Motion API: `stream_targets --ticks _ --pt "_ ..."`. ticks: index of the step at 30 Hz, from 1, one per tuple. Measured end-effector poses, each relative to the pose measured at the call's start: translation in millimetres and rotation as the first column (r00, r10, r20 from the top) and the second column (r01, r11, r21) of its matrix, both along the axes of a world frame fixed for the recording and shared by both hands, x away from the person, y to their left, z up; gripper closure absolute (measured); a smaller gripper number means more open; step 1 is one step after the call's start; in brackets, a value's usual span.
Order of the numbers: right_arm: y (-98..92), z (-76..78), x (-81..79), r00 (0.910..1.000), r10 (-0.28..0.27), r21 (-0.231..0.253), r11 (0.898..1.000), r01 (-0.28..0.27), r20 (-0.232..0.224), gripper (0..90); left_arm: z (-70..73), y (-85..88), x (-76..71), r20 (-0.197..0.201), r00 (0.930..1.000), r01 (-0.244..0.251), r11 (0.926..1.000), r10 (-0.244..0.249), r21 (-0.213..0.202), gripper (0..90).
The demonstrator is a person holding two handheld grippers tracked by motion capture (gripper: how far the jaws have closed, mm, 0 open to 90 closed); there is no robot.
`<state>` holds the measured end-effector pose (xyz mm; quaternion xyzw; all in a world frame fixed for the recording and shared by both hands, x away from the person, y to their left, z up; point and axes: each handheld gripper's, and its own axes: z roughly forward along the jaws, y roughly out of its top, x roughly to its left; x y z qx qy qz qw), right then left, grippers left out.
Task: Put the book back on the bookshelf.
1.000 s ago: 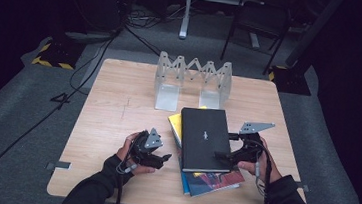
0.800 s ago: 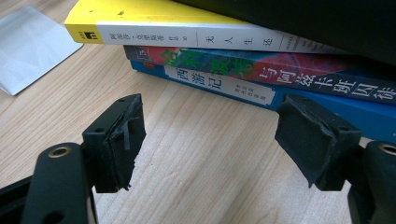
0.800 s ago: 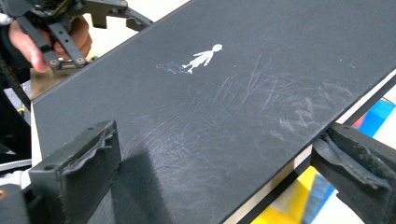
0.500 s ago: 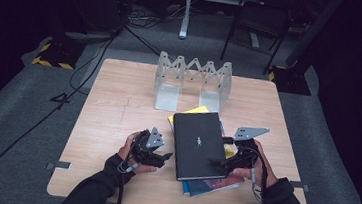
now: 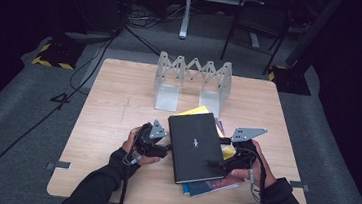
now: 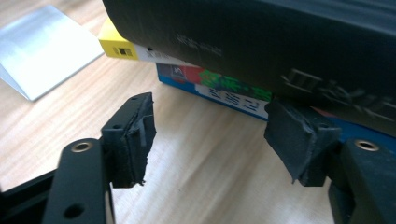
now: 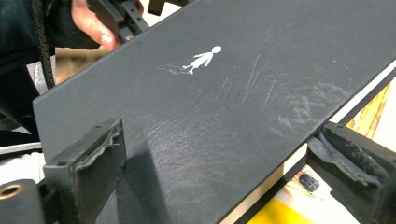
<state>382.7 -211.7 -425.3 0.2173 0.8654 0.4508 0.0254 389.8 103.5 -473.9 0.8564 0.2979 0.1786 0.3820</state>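
We hold a black hardcover book (image 5: 196, 144) between our two claws, on top of a small stack near the front of the pale wooden surface (image 5: 113, 105).

Our right claw (image 7: 224, 172) grips the black book's edge, one pad on the scuffed cover with its small white figure and one under the edge, lifting that side off the yellow book (image 7: 275, 212) beneath. Our left claw (image 6: 219, 135) stands open at the book's other side; its jaws have just been closing, with bare wood between the pads (image 6: 135, 135) and the black book's spine above them. Under the black cover lie the yellow book and a blue-and-red paperback (image 6: 219, 91). A grey folding metal book rack (image 5: 193, 80) stands behind the stack, well apart.
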Motion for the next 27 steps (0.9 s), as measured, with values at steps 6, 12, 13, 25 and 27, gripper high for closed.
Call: stream_targets --ticks 6,12,13,25,27 --pt "2.9 2.8 4.2 0.9999 0.012 -0.016 1.000 -0.011 0.004 5.4 1.3 4.3 4.4 0.001 0.9992 0.040 0.9991 -0.040 -0.016 40.3" --pt "8.2 3.7 13.3 0.9999 0.007 -0.014 1.000 -0.007 0.016 5.7 3.8 9.6 13.0 0.008 0.9991 0.043 0.9980 -0.043 -0.046 51.8" --pt "9.3 4.9 15.2 0.9996 0.006 -0.010 1.000 -0.006 0.027 6.4 4.2 10.3 14.2 0.016 0.9991 0.039 0.9981 -0.039 -0.048 54.7" --pt "3.7 28.0 23.6 0.9892 0.019 0.124 0.992 -0.037 0.145 27.7 13.3 11.8 31.4 0.042 0.9979 0.053 0.9952 -0.050 -0.083 65.8" --pt "6.7 32.5 26.1 0.9894 0.043 0.124 0.991 -0.060 0.139 32.5 8.6 11.4 33.3 0.035 0.9979 0.056 0.9961 -0.054 -0.068 66.1"
